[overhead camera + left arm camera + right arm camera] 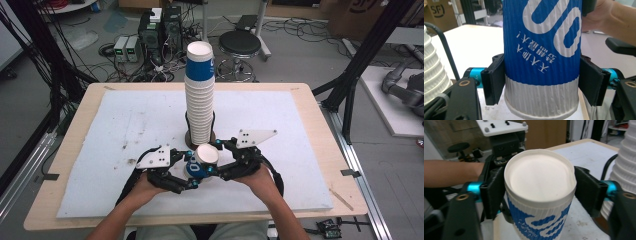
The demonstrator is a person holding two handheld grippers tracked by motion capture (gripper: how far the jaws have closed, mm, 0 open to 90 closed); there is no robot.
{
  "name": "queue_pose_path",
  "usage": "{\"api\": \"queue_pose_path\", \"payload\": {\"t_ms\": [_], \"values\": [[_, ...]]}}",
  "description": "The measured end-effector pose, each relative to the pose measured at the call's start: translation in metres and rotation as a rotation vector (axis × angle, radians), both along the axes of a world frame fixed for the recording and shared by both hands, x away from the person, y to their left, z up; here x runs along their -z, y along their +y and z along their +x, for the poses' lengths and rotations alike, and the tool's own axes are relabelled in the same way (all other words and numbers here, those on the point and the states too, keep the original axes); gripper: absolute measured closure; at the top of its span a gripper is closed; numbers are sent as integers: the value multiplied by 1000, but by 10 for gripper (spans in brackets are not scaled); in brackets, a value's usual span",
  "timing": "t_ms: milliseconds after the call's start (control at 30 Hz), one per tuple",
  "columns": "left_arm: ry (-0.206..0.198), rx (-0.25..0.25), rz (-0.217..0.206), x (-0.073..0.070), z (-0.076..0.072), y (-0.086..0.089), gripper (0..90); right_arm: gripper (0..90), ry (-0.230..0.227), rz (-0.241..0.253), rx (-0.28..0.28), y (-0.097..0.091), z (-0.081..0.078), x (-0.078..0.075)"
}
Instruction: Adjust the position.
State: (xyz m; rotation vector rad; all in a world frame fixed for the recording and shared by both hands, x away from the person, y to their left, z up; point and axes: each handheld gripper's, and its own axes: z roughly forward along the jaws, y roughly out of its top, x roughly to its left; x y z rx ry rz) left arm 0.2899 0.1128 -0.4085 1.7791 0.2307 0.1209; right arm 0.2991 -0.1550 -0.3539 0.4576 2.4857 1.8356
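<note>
Paper cup point(202, 161): blue and white, ribbed, held upside down above the mat point(125, 120), just in front of the stack point(200, 95).
Left gripper point(192, 175): jaws clamped on the cup's sides near its rim end, steadying it.
Right gripper point(220, 150): jaws bracket the base end; one pad touches the wall, the other looks just clear, so I cannot tell if it is gripping.
Stack: many inverted cups, upright at mid-table.
Likely purpose: two holds on one cup suggest a handover, or pulling nested cups apart.
</note>
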Motion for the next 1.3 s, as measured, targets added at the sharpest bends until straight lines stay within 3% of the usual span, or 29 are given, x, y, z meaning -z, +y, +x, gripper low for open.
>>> {"api": "queue_pose_path", "payload": {"t_ms": [33,367,533,567,600,633,667,933,1300], "values": [[3,0,12,-2,0,0,296,206,-18,-6,33,0,0,-1],[17,-21,92,-18,6,11,303,206,-77,-12,32,-18,-2,-17],[11,-5,182,-26,8,12,303,200,-121,-77,17,-25,0,-27],[8,1,197,-28,8,12,303,200,-129,-124,4,-25,1,-31],[6,4,203,-30,9,11,303,200,-129,-124,4,-25,1,-31],[7,9,211,-32,9,11,303,200,-150,-173,-23,-24,4,-34],[8,13,217,-33,9,10,303,200,-150,-173,-23,-24,4,-34],[-11,54,319,-47,15,3,302,200,-180,-329,-100,-11,11,-47],[-19,94,424,-60,20,-11,302,200,-192,-458,-175,5,14,-57]]}}
